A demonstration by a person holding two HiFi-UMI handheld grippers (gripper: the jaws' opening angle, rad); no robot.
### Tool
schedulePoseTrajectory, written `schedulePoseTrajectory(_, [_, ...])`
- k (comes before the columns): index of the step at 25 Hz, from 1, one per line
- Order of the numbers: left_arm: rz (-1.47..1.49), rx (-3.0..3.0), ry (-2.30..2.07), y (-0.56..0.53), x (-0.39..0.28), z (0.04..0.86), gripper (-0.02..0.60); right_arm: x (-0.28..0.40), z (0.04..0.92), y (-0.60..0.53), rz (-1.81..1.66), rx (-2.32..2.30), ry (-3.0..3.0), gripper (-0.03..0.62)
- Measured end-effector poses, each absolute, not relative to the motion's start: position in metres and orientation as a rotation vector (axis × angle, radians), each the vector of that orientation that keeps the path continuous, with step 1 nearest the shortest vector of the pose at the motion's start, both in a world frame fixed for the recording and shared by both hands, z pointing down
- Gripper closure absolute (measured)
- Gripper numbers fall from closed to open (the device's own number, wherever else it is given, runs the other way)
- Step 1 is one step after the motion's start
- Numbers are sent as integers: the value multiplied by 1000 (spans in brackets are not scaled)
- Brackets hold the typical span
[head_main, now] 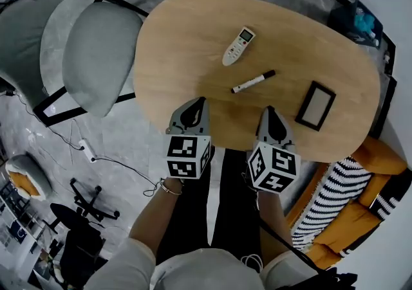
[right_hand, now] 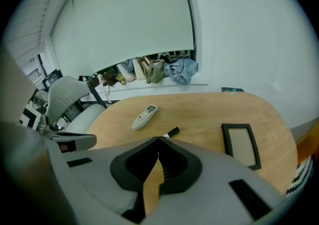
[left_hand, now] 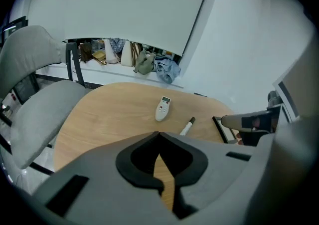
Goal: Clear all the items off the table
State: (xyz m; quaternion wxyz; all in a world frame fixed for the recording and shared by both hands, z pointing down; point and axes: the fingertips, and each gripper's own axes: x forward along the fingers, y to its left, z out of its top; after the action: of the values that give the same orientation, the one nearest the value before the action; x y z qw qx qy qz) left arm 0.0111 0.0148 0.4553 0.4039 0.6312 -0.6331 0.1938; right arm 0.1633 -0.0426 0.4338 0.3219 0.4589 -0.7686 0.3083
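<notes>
The left hand-held gripper (head_main: 201, 100) has its jaws together with nothing between them, the tips meeting in a point in its own view, with bare wood showing through the gap behind. The right hand-held gripper (head_main: 268, 110) is the same: jaws closed tip to tip and empty. Both are held side by side over the near edge of the oval wooden worktop (head_main: 180, 31), angled downward and pointing across it, well apart from each other and clear of everything lying there. Three things lie on the worktop. A white remote (head_main: 239, 45) lies flat toward the far side, its small screen at the far end. Nearer, a white marker (head_main: 253, 81) with a black cap lies at a slant, the cap end toward the right; it is the thing closest to both sets of tips, though neither touches it. A black-rimmed frame (head_main: 316, 105) with a pale centre lies flat near the right end, just beyond the right hand-held gripper. Two grey chairs (head_main: 96, 57) stand at the left end, and a striped cushion (head_main: 331, 192) sits on an orange seat at the lower right.
</notes>
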Motion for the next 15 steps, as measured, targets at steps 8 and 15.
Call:
schedulePoseTrajectory(8, [517, 1730, -1452, -10, 52, 472, 572, 180, 450, -50, 868, 1253, -1997, 569])
schedulePoseTrajectory(15, [733, 1943, -1206, -31, 96, 501, 405, 204, 466, -54, 896, 1260, -1960, 569])
